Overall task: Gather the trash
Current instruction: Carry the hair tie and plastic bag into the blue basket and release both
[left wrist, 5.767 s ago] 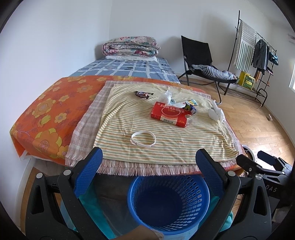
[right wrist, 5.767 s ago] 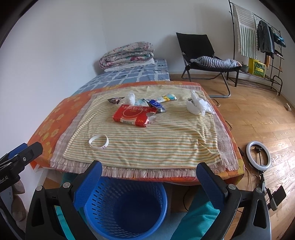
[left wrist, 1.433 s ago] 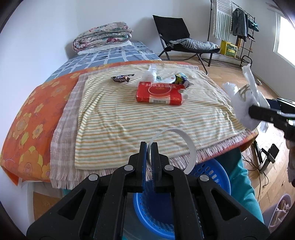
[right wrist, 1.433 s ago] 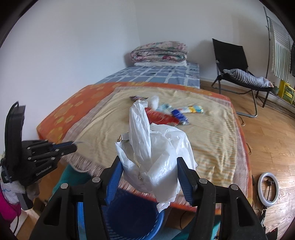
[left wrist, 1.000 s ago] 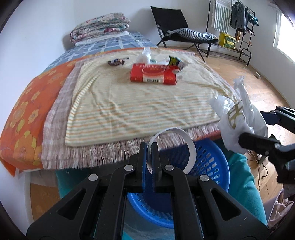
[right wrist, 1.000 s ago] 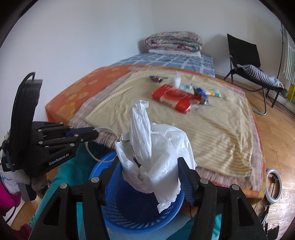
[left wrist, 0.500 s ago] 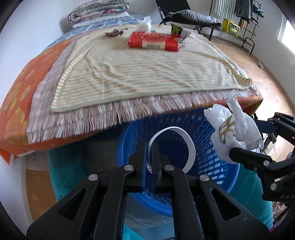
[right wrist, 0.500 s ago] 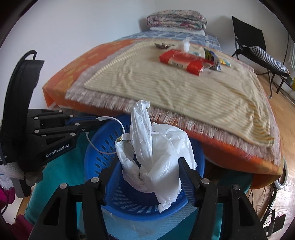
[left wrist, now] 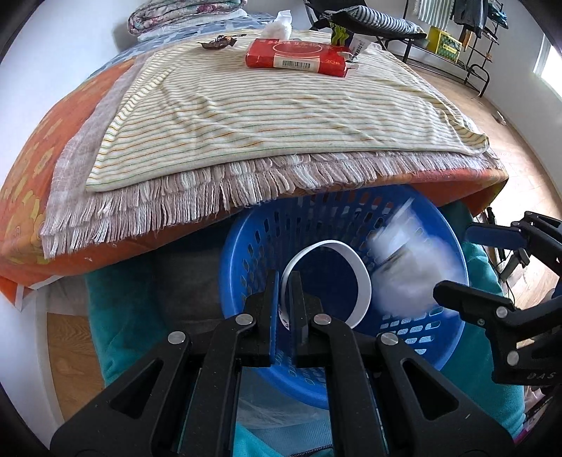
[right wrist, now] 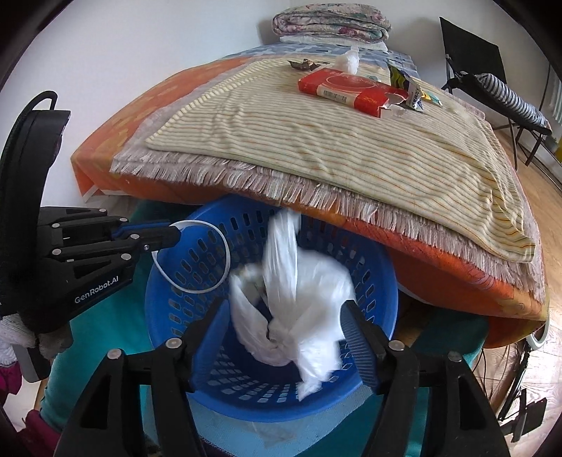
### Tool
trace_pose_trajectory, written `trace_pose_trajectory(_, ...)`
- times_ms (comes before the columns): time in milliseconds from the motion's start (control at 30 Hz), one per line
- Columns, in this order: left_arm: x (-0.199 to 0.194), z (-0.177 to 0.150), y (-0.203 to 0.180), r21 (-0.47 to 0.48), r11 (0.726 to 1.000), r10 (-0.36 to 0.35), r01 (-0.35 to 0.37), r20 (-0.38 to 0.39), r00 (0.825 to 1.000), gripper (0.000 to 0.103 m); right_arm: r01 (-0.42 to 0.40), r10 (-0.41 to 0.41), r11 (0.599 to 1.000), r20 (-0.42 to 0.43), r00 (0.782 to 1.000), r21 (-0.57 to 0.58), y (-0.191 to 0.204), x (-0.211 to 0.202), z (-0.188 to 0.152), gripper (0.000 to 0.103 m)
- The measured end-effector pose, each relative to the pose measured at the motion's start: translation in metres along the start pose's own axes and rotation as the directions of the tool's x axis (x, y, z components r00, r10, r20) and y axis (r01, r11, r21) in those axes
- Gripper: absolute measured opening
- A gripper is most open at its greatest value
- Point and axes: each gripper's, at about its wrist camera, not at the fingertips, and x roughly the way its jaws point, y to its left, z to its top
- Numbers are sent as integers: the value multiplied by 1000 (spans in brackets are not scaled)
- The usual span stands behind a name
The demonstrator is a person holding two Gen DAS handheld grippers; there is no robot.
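My left gripper is shut on a white plastic ring and holds it over the blue basket; the gripper and the ring also show in the right wrist view. My right gripper is open over the basket. A white plastic bag, blurred by motion, falls between its fingers into the basket. The bag also shows blurred in the left wrist view, beside my right gripper.
The bed edge with a striped cloth overhangs the basket's far rim. On the cloth lie a red packet, a dark wrapper, a crumpled tissue and more wrappers. A chair stands at the right.
Both grippers have come down from above the bed to the basket. My right gripper has opened and let go of the white bag, which drops. The left still holds the ring.
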Motion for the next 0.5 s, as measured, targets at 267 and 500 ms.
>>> trace_pose_trajectory(267,3,2,2,-6,1000,-2,2,-10,1000,14,10,-10,1000,-2,1000,14,-3,1,2,83)
trace_pose_trajectory(500,2,4,2,-7,1000,1,-1,-2,1000,24,17,-17,999,-10,1000,45,-10,1,3,87)
